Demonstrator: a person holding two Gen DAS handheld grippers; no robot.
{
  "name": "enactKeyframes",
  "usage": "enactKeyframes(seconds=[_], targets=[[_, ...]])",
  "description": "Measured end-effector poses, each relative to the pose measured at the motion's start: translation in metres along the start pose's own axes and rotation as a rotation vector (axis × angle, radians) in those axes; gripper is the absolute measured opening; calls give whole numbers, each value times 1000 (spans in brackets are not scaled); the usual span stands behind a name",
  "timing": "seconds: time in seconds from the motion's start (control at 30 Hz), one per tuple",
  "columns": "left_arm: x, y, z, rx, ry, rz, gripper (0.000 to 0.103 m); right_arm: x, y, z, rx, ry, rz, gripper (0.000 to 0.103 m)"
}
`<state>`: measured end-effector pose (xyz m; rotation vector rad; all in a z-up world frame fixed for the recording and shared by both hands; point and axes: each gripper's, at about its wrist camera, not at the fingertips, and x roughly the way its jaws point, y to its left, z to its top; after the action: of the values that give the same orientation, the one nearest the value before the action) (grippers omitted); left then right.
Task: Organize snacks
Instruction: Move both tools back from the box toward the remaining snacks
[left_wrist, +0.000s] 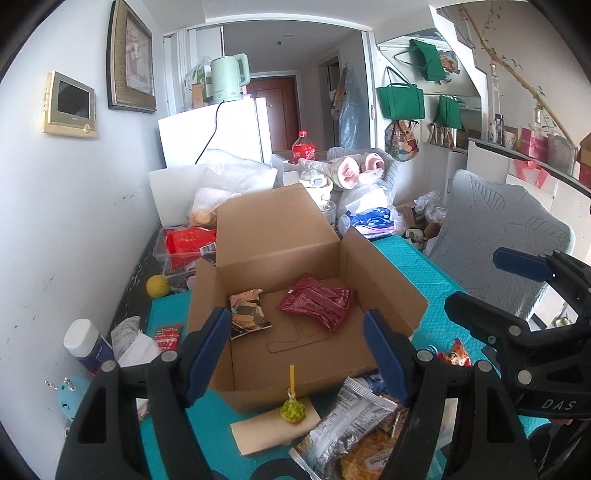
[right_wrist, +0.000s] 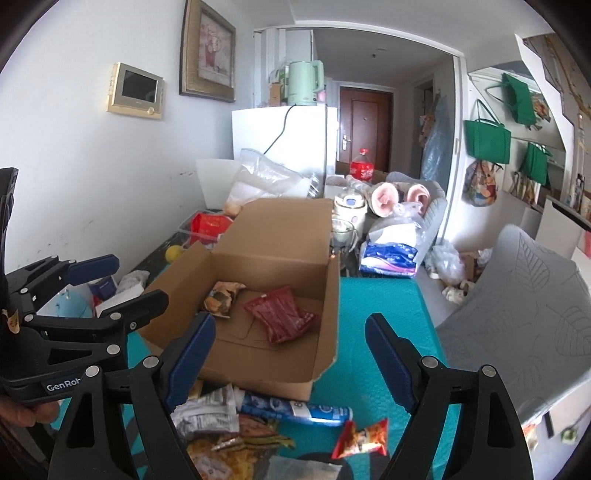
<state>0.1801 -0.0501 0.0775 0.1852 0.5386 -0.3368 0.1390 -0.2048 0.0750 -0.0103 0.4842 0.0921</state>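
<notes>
On the teal table (left_wrist: 417, 258), an open box (left_wrist: 295, 280) holds a red packet (left_wrist: 317, 304) and a brown one (left_wrist: 247, 314). Both claws, left (left_wrist: 295, 354) and right (right_wrist: 290, 363), gape wide and empty above loose snacks (right_wrist: 295, 410) at the near edge.

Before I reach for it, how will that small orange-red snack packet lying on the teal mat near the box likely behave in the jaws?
The orange-red packet looks puffed and crinkled, so it is probably light and may crush if squeezed hard. Its glossy film could slip between the pads. Lying loose on the teal mat, it would likely slide, not roll, when nudged.
</notes>
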Motion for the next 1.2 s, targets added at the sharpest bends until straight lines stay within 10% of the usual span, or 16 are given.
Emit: enactKeyframes(seconds=[1.2], targets=[[21, -9, -157, -91, 348, -142, 74, 8, -8, -153, 108, 305, 46, 85]])
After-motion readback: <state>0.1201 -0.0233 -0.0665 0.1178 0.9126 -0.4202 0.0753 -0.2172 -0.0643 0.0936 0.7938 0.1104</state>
